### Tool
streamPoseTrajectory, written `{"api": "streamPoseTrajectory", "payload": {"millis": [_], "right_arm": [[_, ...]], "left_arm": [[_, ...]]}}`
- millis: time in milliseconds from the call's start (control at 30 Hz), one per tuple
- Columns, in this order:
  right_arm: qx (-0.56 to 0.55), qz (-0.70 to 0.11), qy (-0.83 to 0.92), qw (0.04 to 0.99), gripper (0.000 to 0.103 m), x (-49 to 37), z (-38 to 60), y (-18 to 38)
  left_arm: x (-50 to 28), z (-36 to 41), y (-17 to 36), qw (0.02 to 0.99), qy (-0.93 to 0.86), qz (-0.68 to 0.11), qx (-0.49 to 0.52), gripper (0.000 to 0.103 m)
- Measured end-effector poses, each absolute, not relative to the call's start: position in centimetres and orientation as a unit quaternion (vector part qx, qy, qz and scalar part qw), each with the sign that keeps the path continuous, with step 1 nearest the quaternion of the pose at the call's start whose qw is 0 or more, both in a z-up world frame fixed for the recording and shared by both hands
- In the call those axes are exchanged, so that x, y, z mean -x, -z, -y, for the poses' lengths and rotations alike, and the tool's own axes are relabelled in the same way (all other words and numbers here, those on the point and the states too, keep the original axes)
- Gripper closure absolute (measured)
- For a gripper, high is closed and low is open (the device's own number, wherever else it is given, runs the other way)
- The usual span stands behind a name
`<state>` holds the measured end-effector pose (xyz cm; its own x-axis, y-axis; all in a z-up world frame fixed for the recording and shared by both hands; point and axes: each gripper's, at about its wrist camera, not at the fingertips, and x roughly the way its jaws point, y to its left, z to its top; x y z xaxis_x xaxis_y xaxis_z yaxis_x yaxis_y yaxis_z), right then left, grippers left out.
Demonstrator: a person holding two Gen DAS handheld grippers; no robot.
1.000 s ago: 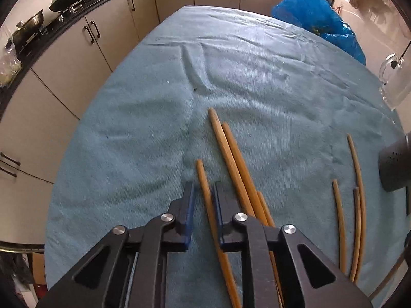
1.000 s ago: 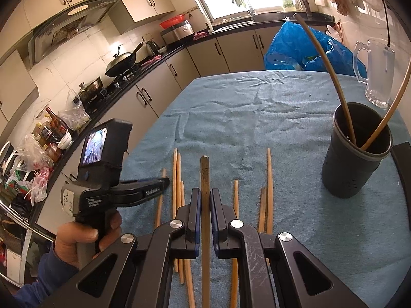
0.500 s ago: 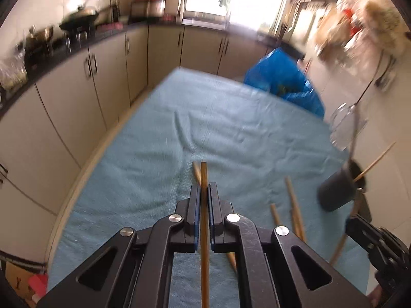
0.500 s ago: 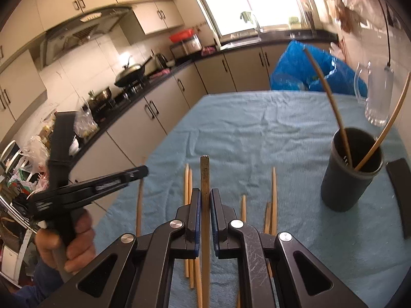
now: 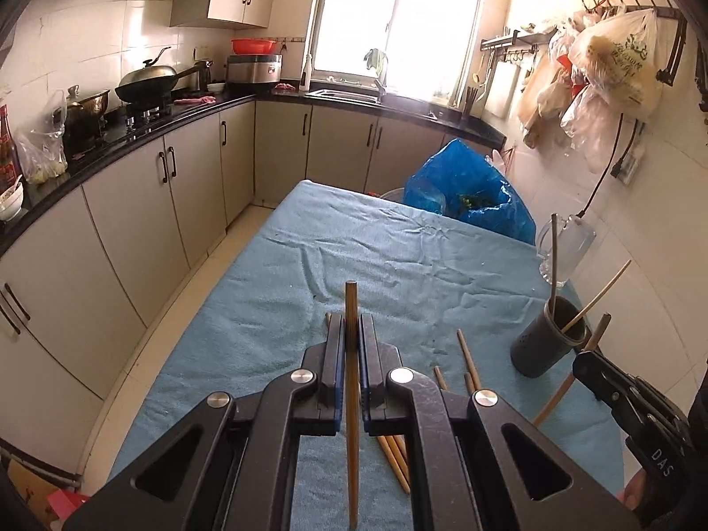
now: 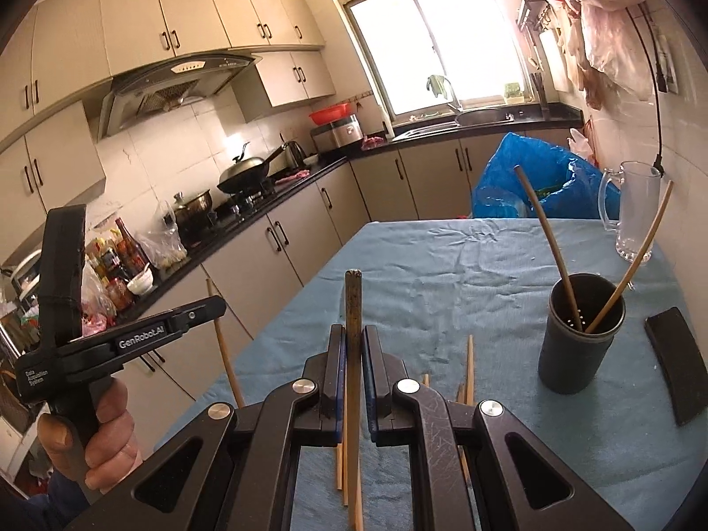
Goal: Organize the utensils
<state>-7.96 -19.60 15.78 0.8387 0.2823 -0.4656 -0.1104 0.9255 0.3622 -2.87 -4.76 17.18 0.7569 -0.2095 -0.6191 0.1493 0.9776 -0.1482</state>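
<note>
The left gripper (image 5: 352,336) is closed down to a chopstick's width on a wooden chopstick (image 5: 352,398), whose long axis runs forward along the fingers, its tip standing out past them toward the far end of the worktop (image 5: 274,309). The right gripper (image 6: 352,345) is closed just as narrowly on a second, darker chopstick (image 6: 352,354), also pointing forward along the fingers with its blunt worn tip clear of them. Both are lifted off the blue cloth. The loose chopsticks (image 5: 468,356) lie on the cloth below and to the right of the left gripper, most running roughly away from it; the right wrist view shows them directly under and just right of its own fingers. Ahead and right of each gripper stands the dark holder cup (image 6: 579,332), upright, with two chopsticks leaning out of it to opposite sides. Only the right wrist view shows the hand on the left gripper's handle and the flat black object (image 6: 675,363) on the cloth right of the cup; only the left wrist view shows the right gripper's tip near the cup, its chopstick slanting up beside the rim. A glass jug (image 6: 632,217) stands beyond the cup near the worktop's right edge, a blue bag (image 5: 469,194) past the far edge. The cloth ahead of both grippers lies bare.
</note>
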Motion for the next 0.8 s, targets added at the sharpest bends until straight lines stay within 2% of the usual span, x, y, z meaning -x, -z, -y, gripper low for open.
{"api": "streamPoseTrajectory", "payload": {"millis": [800], "right_arm": [[-0.179, -0.234, -0.086, 0.952, 0.095, 9.9, 21.4, -17.2]], "left_arm": [[4.6, 3.9, -19.2, 0.940, 0.103, -0.322, 0.055, 0.098]]}}
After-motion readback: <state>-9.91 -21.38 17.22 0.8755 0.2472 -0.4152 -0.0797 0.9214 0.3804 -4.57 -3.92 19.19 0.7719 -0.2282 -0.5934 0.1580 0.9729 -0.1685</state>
